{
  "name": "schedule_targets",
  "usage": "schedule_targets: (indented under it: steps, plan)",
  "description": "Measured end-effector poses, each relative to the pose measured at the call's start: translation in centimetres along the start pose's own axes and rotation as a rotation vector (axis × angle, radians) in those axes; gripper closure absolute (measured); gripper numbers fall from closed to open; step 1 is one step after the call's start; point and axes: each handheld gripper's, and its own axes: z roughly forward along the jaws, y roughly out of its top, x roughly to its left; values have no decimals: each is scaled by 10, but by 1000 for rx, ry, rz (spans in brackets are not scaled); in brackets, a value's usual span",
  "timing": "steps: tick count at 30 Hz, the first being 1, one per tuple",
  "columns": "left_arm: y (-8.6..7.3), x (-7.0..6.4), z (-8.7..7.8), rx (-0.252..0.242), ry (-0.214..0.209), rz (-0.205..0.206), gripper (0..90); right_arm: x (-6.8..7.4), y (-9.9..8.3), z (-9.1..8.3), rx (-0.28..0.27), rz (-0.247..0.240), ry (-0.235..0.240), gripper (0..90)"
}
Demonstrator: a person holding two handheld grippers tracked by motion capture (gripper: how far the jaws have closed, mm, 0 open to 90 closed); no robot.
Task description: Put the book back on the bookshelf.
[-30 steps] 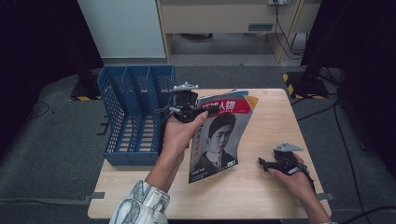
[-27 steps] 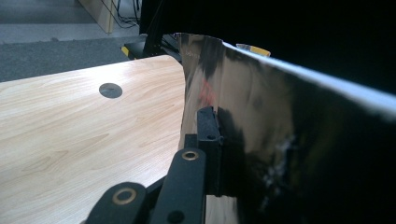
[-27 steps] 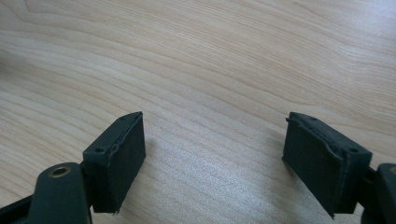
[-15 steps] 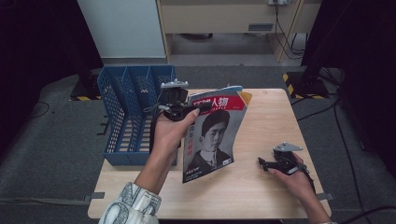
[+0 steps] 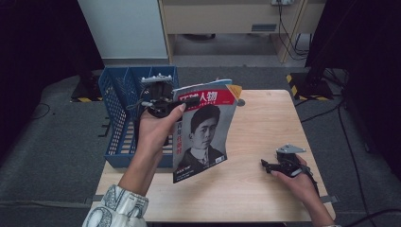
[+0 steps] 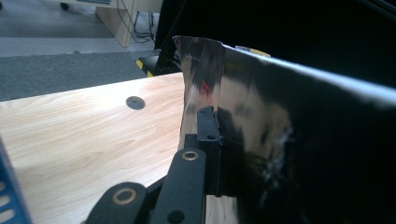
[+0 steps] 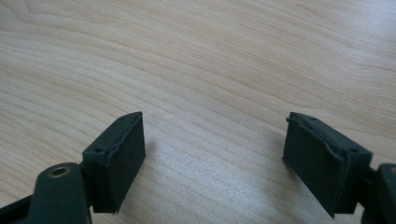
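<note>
1. Left gripper (image 5: 177, 105) held up over the table's left side, jaws clamped on the upper left edge of a magazine (image 5: 203, 130).
2. Magazine hangs upright, cover toward the high camera: red title band on top, black-and-white portrait of a person below. Bottom edge looks just above the tabletop or touching it, cannot tell which.
3. In the left gripper view, the near jaw presses flat against the glossy magazine (image 6: 280, 140) cover; the far jaw is hidden behind the pages.
4. Left hand (image 5: 153, 130) wraps the gripper body, patterned sleeve (image 5: 116, 210) at the bottom edge of the high view.
5. Blue file rack (image 5: 118, 109) with upright slots sits on the table's left end, right beside the left gripper and the magazine's left edge.
6. Right gripper (image 5: 265, 164) rests low on the wooden table (image 5: 265, 118) near the right front corner, well apart from the magazine, right hand (image 5: 295, 177) around it.
7. Right gripper (image 7: 212, 154) jaws spread wide, nothing between them, bare wood grain under them.
8. Small dark round spot (image 6: 135, 102) on the tabletop past the magazine.
</note>
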Motion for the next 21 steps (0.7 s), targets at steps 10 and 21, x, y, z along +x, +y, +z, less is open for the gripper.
schedule_targets:
  steps: [10, 21]
  plan:
    - [4, 8, -19, -6, 35, 12, 859, 1, 0, 0, 2, 0, 0, 209]
    - [8, 21, -30, -20, 50, -14, 858, 2, 1, 1, -2, 6, 0, 209]
